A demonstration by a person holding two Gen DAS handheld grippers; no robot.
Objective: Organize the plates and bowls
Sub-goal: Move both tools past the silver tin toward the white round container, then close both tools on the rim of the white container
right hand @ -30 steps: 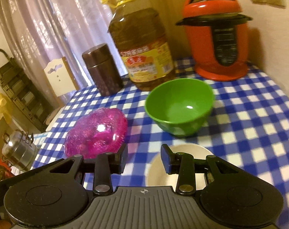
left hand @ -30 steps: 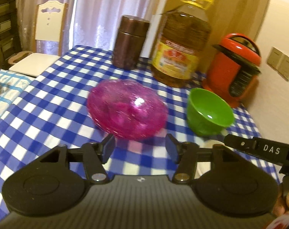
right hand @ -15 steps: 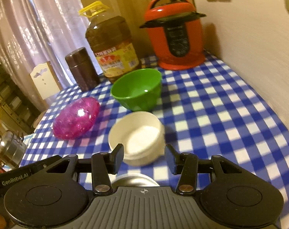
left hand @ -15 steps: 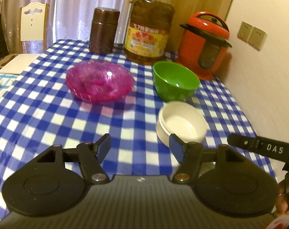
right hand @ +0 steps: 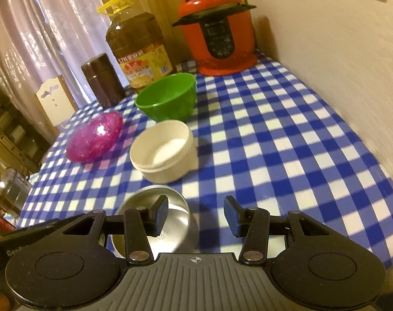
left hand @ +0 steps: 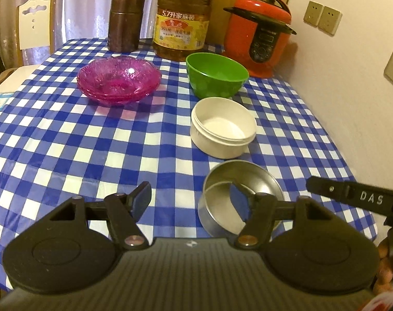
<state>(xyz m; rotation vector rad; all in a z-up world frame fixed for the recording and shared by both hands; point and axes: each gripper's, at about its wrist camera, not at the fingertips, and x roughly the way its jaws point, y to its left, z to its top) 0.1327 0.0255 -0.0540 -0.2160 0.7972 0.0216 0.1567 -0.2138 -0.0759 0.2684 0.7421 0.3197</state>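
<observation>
A stack of pink glass plates, a green bowl, a white bowl and a small steel bowl stand on the blue checked table. My left gripper is open and empty near the front edge; its right finger overlaps the steel bowl in view. My right gripper is open and empty, just right of the steel bowl.
A brown canister, a large oil bottle and a red pressure cooker stand along the back. The wall runs along the table's right side. A chair is at the far left.
Both grippers have pulled back toward the table's front edge. The white bowl and then the steel bowl have come into view. Both stay open.
</observation>
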